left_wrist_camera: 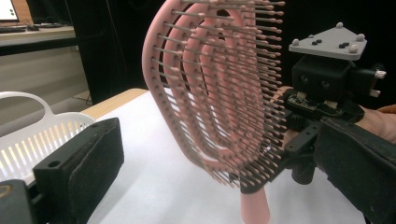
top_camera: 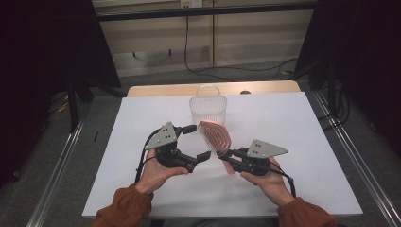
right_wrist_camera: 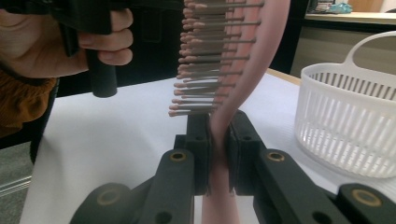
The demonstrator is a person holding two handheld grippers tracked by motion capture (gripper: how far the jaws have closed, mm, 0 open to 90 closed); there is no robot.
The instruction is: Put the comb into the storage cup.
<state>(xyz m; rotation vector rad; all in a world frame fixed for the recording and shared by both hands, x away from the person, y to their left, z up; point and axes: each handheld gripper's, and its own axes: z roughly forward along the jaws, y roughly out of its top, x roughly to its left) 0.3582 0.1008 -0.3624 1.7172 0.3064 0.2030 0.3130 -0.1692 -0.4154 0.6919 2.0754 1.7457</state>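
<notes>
Right gripper [right_wrist_camera: 217, 140] clamped on neck of pink hairbrush [top_camera: 216, 137], holding it clear of white table [top_camera: 293, 142]; left gripper [top_camera: 197, 141] jaws spread wide, just beside the bristle head, not touching. Step judged: handover or carry to white basket [top_camera: 208, 106], which stands just behind; next move needs left jaws closing on the head.

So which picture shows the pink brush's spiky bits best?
The left gripper view: the pink brush faces it, with rows of bristles close up. The right gripper view sees it edge-on, its neck clamped in the right gripper. The high view shows it small and far off.
</notes>
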